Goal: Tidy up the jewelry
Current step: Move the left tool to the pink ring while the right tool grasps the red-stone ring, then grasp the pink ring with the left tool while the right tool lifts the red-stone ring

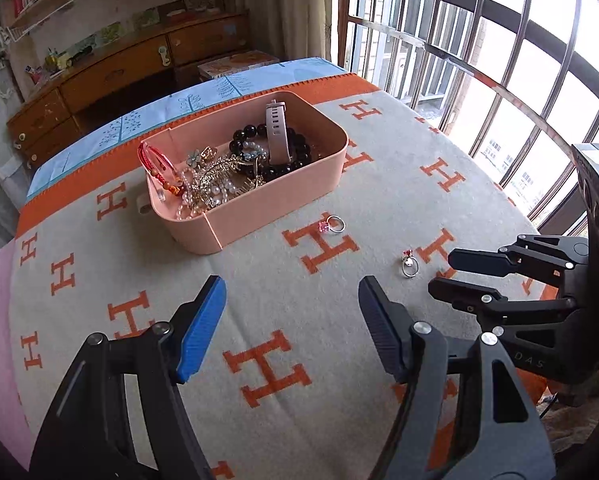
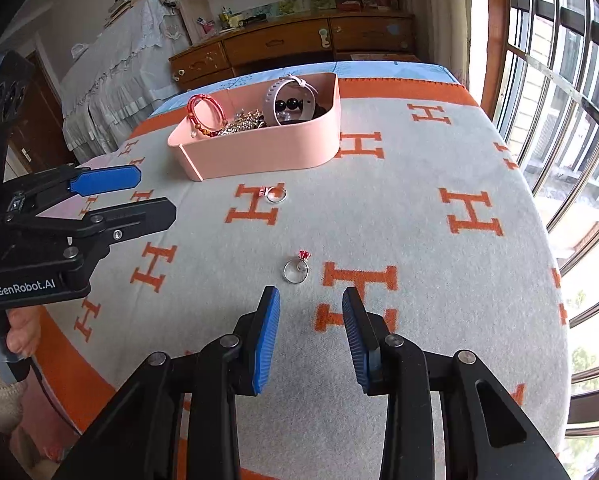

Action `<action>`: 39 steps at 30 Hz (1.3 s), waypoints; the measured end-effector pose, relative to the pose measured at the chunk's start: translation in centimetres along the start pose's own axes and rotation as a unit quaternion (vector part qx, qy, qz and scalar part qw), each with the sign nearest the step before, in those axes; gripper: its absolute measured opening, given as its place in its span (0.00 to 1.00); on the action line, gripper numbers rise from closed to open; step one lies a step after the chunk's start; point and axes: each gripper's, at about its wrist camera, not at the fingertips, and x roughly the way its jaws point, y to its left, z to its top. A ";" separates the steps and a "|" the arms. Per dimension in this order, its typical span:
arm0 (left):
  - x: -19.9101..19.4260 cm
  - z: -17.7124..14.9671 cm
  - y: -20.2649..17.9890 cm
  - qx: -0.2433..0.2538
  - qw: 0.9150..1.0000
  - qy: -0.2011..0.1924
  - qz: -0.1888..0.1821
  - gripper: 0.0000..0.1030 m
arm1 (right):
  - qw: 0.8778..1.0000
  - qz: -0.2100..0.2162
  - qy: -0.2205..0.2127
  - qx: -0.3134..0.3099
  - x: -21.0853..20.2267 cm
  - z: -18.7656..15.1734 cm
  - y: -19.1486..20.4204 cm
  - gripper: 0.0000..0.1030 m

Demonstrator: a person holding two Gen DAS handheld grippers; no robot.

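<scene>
Two silver rings lie on the grey blanket with orange H letters. One has a pink stone (image 1: 332, 225) (image 2: 276, 194) and rests just in front of the pink box (image 1: 259, 204) (image 2: 259, 156). The other, with a red stone (image 1: 409, 266) (image 2: 296, 270), lies a little beyond my right gripper (image 2: 310, 292) (image 1: 445, 272), whose jaws are partly open and empty. My left gripper (image 1: 290, 280) (image 2: 155, 192) hovers wide open over bare blanket, also empty. The box holds a red cord bracelet (image 1: 159, 164), pearl and gold pieces, black beads and a pale watch band (image 1: 277, 132).
The blanket (image 1: 259, 300) covers a raised surface that drops off at the orange border. A barred window (image 1: 499, 60) runs along the right. A wooden dresser (image 2: 299, 44) stands behind. A person's hand (image 2: 19, 332) holds the left gripper's handle.
</scene>
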 end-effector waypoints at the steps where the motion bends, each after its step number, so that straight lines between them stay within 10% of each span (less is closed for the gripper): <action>1: 0.3 -0.3 0.3 -0.005 1.000 0.002 -0.004 0.65 | 1.000 -0.002 0.001 0.000 0.4 0.0 0.2 0.32; 17: 2.8 -1.4 2.2 -0.008 0.999 0.013 -0.047 0.65 | 0.995 -0.080 -0.013 -0.051 4.0 2.6 4.5 0.30; 28: 3.5 1.2 0.1 0.076 0.996 -0.018 -0.051 0.64 | 0.999 -0.044 -0.020 0.001 3.0 2.1 1.7 0.15; 39: 7.8 2.8 -3.1 0.188 0.982 -0.007 -0.021 0.38 | 0.998 -0.011 -0.036 0.057 1.1 -0.2 -2.2 0.15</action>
